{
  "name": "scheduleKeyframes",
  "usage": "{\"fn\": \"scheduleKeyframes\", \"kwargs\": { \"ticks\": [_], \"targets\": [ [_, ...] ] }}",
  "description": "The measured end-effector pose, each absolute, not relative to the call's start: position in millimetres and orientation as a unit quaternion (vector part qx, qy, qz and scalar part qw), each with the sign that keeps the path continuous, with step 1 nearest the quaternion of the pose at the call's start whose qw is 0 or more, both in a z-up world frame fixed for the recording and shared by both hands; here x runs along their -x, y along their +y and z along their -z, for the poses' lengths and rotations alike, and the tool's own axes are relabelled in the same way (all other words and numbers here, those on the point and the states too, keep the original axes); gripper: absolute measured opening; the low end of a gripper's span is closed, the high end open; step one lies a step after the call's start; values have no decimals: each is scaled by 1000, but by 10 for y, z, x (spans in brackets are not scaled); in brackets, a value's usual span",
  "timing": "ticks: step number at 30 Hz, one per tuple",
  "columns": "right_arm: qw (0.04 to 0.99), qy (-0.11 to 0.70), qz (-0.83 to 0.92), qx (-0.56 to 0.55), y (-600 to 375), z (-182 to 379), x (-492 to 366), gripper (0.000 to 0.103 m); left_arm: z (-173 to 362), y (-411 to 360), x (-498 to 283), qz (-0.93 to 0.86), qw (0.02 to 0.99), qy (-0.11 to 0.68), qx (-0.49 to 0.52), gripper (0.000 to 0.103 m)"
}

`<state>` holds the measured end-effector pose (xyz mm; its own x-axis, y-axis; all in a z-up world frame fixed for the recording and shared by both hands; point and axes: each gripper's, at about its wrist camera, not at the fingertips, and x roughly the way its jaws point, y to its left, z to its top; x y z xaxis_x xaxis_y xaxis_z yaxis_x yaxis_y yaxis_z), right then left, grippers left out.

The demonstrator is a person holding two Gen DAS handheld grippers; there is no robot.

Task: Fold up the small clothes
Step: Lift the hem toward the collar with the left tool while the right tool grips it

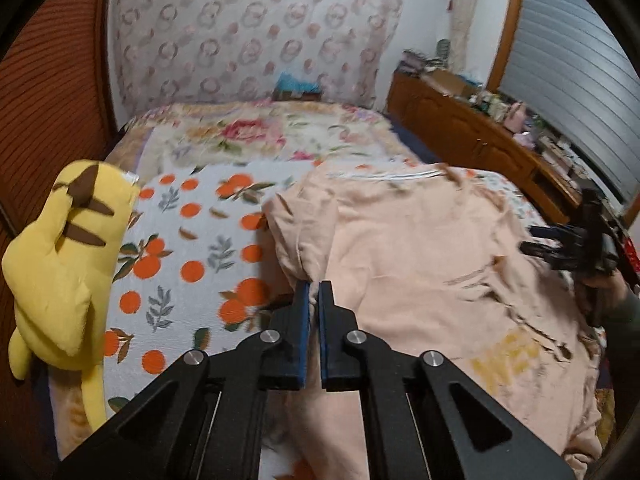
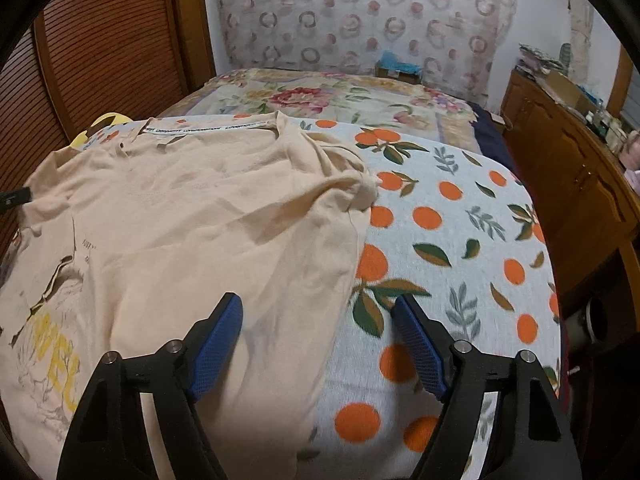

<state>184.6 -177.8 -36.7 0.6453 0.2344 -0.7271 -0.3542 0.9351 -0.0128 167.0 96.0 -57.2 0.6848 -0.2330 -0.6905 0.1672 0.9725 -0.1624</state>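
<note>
Peach T-shirt (image 2: pixel 192 216) is lying spread on the bed (image 2: pixel 460 240). Its side edge is being pinched by left tongs (image 1: pixel 315 286), clenched, likely for folding. Right tongs (image 2: pixel 316 308) are being held released above the opposite edge.

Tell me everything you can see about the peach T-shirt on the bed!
The peach T-shirt is soft, thin-looking cloth, lying mostly flat but wrinkled on the orange-print blanket. Its collar points toward the far end of the bed, with a white printed tape inside the neck. One sleeve is bunched up. Yellow letters and a faded drawing show on the front. The left tongs are shut on a fold of its edge; the right tongs hang open above its other side.
</note>
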Motion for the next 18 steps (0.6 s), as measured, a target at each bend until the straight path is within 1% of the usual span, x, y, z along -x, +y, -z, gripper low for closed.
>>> {"fn": "scheduleKeyframes", "kwargs": {
  "ticks": [3,4,5,6,8,9,13,15,18],
  "targets": [
    [903,391,-160,77,-1763,356,-1948,70,483,848,-1589,122,921,369,35,5],
    [904,390,-159,78,-1756,350,-1973,63,457,815,-1561,127,922,365,35,5],
    [904,389,-160,78,-1746,342,-2003,51,430,786,-1533,132,923,360,34,5],
    [904,387,-162,78,-1730,337,-2018,44,411,765,-1515,135,924,356,34,5],
    [905,384,-165,77,-1707,336,-2031,5,355,736,-1464,142,927,346,34,5],
    [906,379,-168,80,-1692,320,-2015,5,319,733,-1433,145,928,340,36,5],
    [937,293,-182,52,-1775,12,-1642,5,60,758,-1139,162,939,300,47,4],
    [943,260,-203,41,-1867,-172,-1318,5,-59,784,-902,169,943,282,46,5],
    [946,230,-225,39,-2073,-300,-798,5,-154,875,-510,172,949,261,49,5]
  ]
}}
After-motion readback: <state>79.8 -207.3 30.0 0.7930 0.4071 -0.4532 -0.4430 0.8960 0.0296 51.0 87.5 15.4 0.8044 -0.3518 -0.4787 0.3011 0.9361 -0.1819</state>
